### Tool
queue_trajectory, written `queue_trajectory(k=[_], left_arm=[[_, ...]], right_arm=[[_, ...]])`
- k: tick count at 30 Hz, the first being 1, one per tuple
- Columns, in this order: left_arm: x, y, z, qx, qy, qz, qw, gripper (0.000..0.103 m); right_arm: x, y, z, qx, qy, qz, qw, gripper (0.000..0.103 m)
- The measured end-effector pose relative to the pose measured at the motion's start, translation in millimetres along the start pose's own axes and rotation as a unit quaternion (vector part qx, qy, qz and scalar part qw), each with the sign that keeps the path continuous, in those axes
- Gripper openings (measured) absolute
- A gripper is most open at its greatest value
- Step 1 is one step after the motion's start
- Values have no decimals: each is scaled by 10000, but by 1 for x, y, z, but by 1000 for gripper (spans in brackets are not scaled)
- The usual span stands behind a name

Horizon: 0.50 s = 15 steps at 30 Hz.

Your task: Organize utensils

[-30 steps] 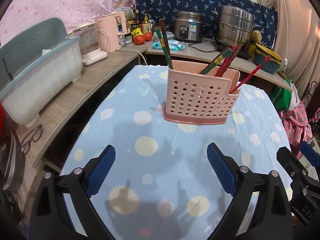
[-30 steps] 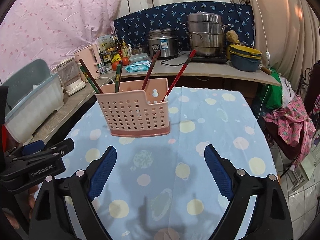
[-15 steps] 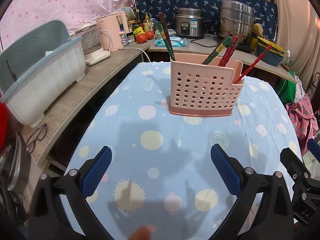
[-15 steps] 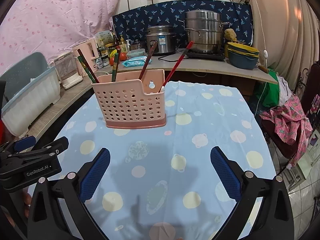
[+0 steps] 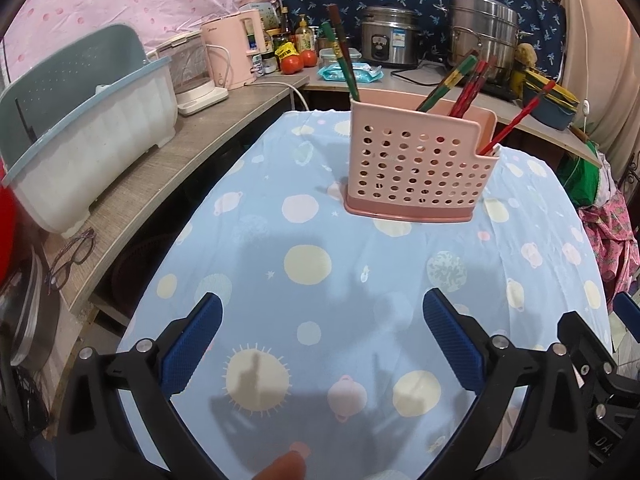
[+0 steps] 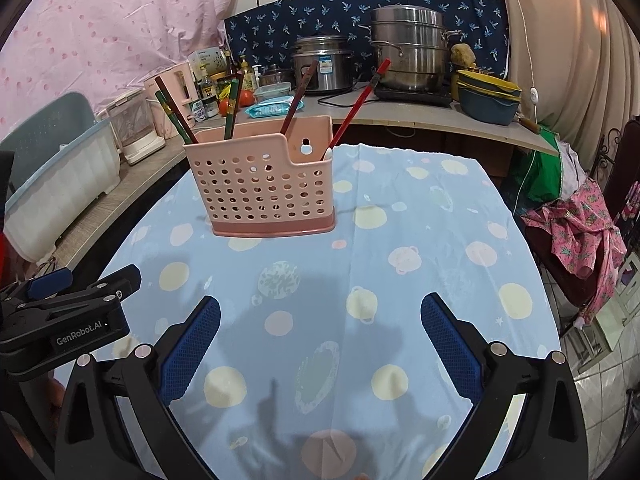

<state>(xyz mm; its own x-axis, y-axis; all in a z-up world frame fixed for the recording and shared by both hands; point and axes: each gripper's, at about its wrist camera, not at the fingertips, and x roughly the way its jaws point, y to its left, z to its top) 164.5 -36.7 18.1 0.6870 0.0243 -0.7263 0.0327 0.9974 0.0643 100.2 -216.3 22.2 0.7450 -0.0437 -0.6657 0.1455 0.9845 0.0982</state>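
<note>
A pink perforated utensil holder [image 5: 420, 164] stands upright on the blue dotted tablecloth [image 5: 340, 280]; it also shows in the right wrist view [image 6: 264, 188]. Several red and green chopsticks [image 5: 460, 80] stand in it, leaning outward; they show in the right wrist view too [image 6: 356, 108]. My left gripper [image 5: 320, 340] is open and empty, well short of the holder. My right gripper [image 6: 320, 340] is open and empty, also near the table's front. The left gripper's body shows at the left in the right wrist view [image 6: 68, 320].
A wooden counter [image 5: 160, 184] on the left carries a blue-and-white dish rack [image 5: 80, 136], a pink kettle [image 5: 236, 52] and glasses [image 5: 72, 256]. The back counter holds a rice cooker [image 5: 390, 36], steel pot [image 6: 412, 52] and bowls [image 6: 488, 96]. Clothes hang at right [image 6: 580, 236].
Both grippers have drawn back from the holder and risen a little, so the holder looks smaller and farther. Both stay open and empty.
</note>
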Motion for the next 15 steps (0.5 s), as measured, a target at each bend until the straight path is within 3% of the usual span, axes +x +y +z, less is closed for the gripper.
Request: queue_trajectory(k=[15], left_arm=[[3,4,-2,-70,-21,109,9999,96]], right_arm=[[5,-2,-2,19,51,-105,9999,97]])
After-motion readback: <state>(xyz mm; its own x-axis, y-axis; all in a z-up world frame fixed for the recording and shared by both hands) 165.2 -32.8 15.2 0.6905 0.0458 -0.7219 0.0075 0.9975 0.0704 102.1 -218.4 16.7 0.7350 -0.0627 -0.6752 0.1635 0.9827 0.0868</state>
